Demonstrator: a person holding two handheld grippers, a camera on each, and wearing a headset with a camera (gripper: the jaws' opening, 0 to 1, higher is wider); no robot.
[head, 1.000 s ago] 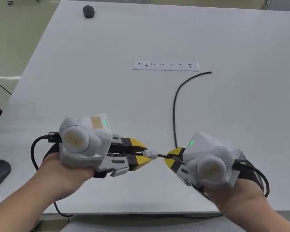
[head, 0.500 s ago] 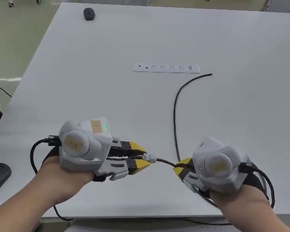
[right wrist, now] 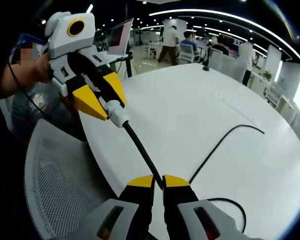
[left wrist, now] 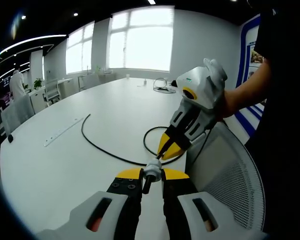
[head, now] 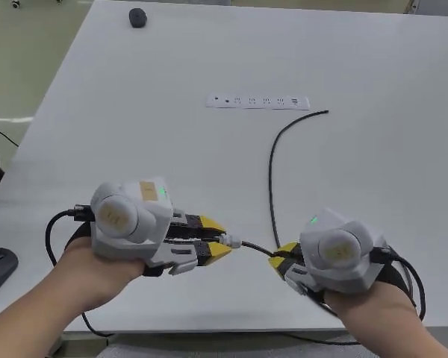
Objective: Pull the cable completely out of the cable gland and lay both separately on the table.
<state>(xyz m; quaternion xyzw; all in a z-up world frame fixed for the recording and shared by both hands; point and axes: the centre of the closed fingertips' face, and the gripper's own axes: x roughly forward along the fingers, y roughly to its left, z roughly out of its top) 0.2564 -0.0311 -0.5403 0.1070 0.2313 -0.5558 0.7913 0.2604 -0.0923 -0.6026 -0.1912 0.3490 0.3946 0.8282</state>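
- Left gripper [head: 222, 243]: held low over the near edge of the table [head: 134, 134]. Its jaws are drawn narrow and clamp the cable gland [left wrist: 152, 170] between the yellow tips.
- Cable gland: a small, pale, rigid fitting, off the table surface in the left jaws. It looks light and hard with a smooth rounded body, so I judge it could twist or slip under a pull. The hold is best taken square across its body, as the left gripper view shows.
- Cable [head: 269, 168]: thin and black. It leaves the gland towards the right in a short straight span between the two grippers, then curves away across the table, its far end lying near the power strip [head: 257, 101]. It appears light and flexible, with enough stiffness to keep its curve. The sheath probably drags in the gland's seal.
- Right gripper [right wrist: 157, 181]: jaws nearly together and pinching the cable near the gland. A grip this close should keep the pull in line with the gland's axis — a farther hold would likely bend the cable.
- How much cable remains inside the gland cannot be told — the jaws hide it.
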